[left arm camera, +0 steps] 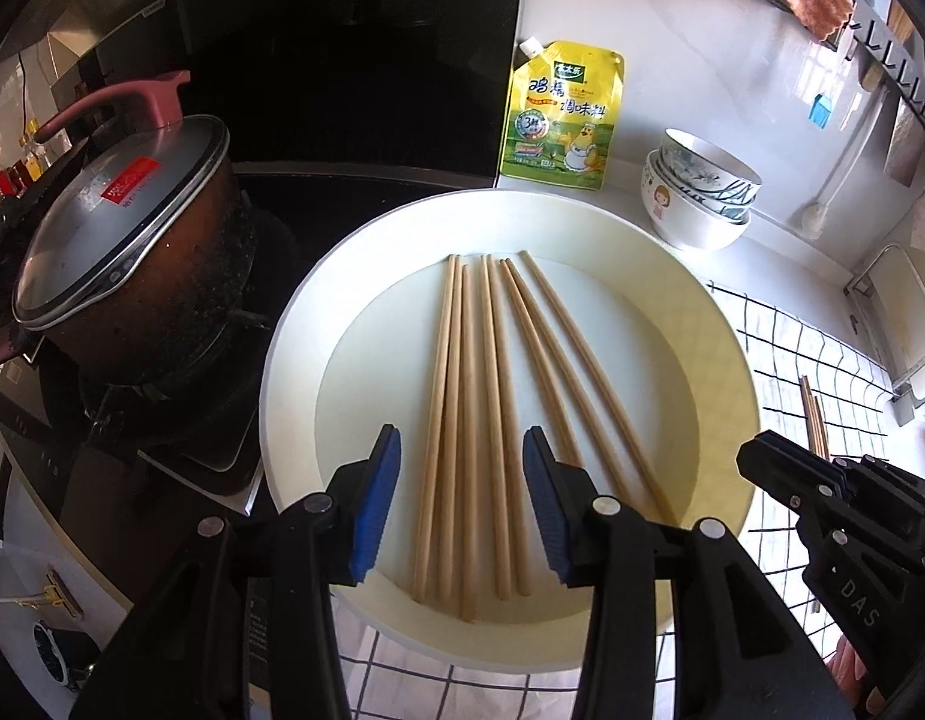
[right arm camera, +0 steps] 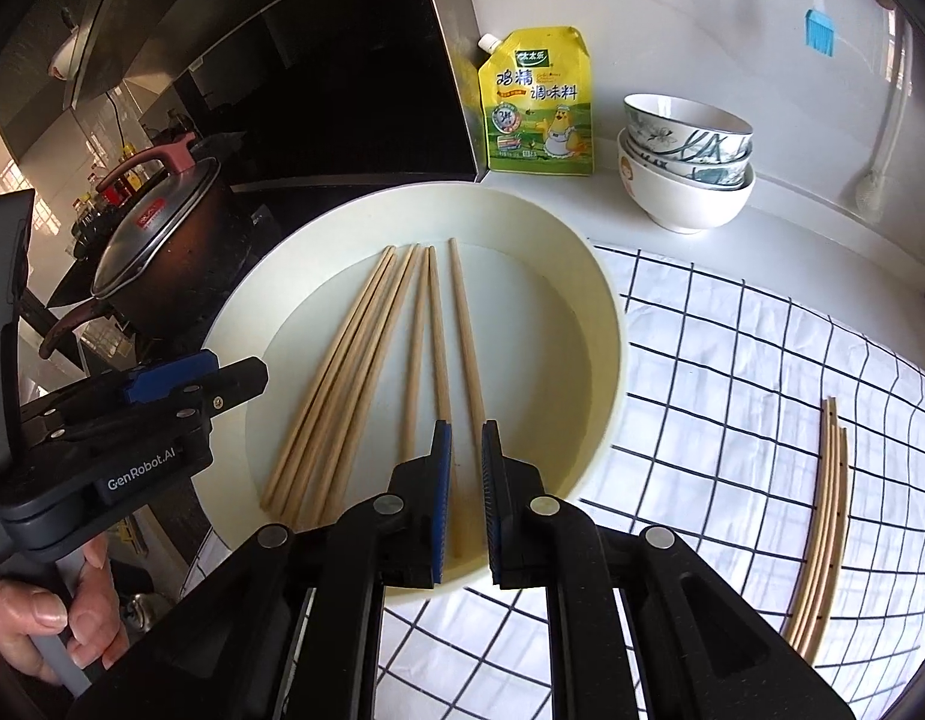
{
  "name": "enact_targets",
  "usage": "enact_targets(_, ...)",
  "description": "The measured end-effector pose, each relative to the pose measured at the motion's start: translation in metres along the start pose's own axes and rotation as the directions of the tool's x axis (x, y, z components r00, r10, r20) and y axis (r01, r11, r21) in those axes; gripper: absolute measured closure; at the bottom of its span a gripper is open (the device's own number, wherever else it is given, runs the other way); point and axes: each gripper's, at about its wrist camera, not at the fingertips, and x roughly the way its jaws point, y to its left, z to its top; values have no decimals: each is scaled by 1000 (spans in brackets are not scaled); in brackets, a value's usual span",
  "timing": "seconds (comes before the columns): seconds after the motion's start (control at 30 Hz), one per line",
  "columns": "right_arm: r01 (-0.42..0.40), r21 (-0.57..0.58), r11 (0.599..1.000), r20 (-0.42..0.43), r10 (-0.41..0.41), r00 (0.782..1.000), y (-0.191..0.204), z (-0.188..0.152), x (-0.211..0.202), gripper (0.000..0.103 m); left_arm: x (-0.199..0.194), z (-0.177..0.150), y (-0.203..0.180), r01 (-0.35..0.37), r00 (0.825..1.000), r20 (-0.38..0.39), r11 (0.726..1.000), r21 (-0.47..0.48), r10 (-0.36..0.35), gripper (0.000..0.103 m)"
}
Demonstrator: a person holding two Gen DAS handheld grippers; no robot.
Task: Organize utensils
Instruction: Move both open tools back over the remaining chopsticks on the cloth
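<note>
Here, seven chopsticks (left arm camera: pixel 480 420) in one basin (left arm camera: pixel 294 324), perhaps four on cloth (right arm camera: pixel 732 360); left gripper (left arm camera: pixel 461 444) apart, right gripper (right arm camera: pixel 466 435) together, empty.

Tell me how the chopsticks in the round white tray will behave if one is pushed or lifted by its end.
The chopsticks look like thin straight wood, so probably stiff and light. They look rounded and the tray floor looks smooth, so a pushed one may slide or roll against its neighbours. Lifted near one end, a long stick would likely droop at the far tip.
</note>
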Motion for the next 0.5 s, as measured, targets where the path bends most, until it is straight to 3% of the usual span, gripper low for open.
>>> enact_targets(0.5, 27, 42, 999, 51, -29, 998, -47, -30, -54, 92, -30, -16, -58, 33, 999, 36, 999, 33, -34, 60)
